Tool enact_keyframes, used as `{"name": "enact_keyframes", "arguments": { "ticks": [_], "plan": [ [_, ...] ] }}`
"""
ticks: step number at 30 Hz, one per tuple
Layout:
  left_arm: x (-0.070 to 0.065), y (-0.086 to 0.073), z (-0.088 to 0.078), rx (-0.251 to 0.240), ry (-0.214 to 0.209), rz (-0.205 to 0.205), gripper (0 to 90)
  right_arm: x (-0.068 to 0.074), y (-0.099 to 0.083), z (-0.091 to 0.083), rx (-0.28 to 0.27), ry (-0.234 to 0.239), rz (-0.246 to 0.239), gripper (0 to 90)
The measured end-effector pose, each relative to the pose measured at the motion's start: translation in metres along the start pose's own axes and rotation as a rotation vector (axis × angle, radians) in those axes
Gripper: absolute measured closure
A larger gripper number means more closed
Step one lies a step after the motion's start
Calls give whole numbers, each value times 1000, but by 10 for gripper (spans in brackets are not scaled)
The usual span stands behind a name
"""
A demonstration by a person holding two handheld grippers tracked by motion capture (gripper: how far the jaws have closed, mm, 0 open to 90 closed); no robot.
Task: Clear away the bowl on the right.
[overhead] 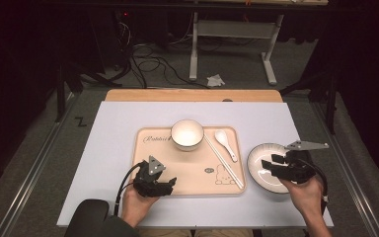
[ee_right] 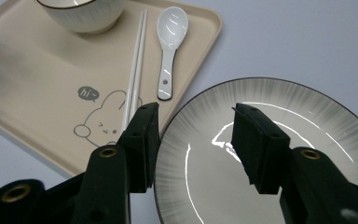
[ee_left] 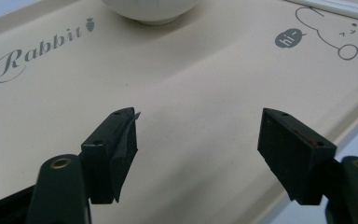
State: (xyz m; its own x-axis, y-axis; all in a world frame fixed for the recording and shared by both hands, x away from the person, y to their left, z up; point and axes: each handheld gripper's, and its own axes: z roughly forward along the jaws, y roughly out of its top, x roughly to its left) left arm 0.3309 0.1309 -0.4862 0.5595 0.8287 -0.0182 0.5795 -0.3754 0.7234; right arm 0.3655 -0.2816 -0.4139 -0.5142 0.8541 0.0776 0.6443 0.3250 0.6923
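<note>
A beige rabbit-print tray (overhead: 150, 148) lies mid-table and holds a white bowl (overhead: 187, 134), a white spoon (overhead: 225, 144) and white chopsticks (overhead: 223, 160). Just right of the tray sits a grey-rimmed plate (overhead: 256, 170). My left gripper (overhead: 170, 183) is open low over the tray's front left (ee_left: 191, 84), with nothing between its fingers; the bowl (ee_left: 151, 9) is ahead. My right gripper (ee_right: 196, 112) is open at the plate (ee_right: 284, 121): one jaw is outside the near rim and the other over the inside. The spoon (ee_right: 170, 37) and chopsticks (ee_right: 135, 70) lie beyond.
The tray and plate rest on a white mat (overhead: 118, 123) over a wooden table (overhead: 192, 95). The plate lies close to the tray's right edge. Beyond the table are a floor with cables (overhead: 148, 64) and a desk frame (overhead: 232, 44).
</note>
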Motion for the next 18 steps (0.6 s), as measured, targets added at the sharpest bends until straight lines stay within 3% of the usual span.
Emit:
{"name": "enact_keyframes", "arguments": {
  "ticks": [11, 18],
  "plan": [
    [-1, 0, 0, 1, -2, 2, 286, -7, -24, 6, -24, -25, 44, 522],
    [-1, 0, -1, -3, -2, 5, 285, -12, -29, 5, -38, -41, 63, 523]
  ]
}}
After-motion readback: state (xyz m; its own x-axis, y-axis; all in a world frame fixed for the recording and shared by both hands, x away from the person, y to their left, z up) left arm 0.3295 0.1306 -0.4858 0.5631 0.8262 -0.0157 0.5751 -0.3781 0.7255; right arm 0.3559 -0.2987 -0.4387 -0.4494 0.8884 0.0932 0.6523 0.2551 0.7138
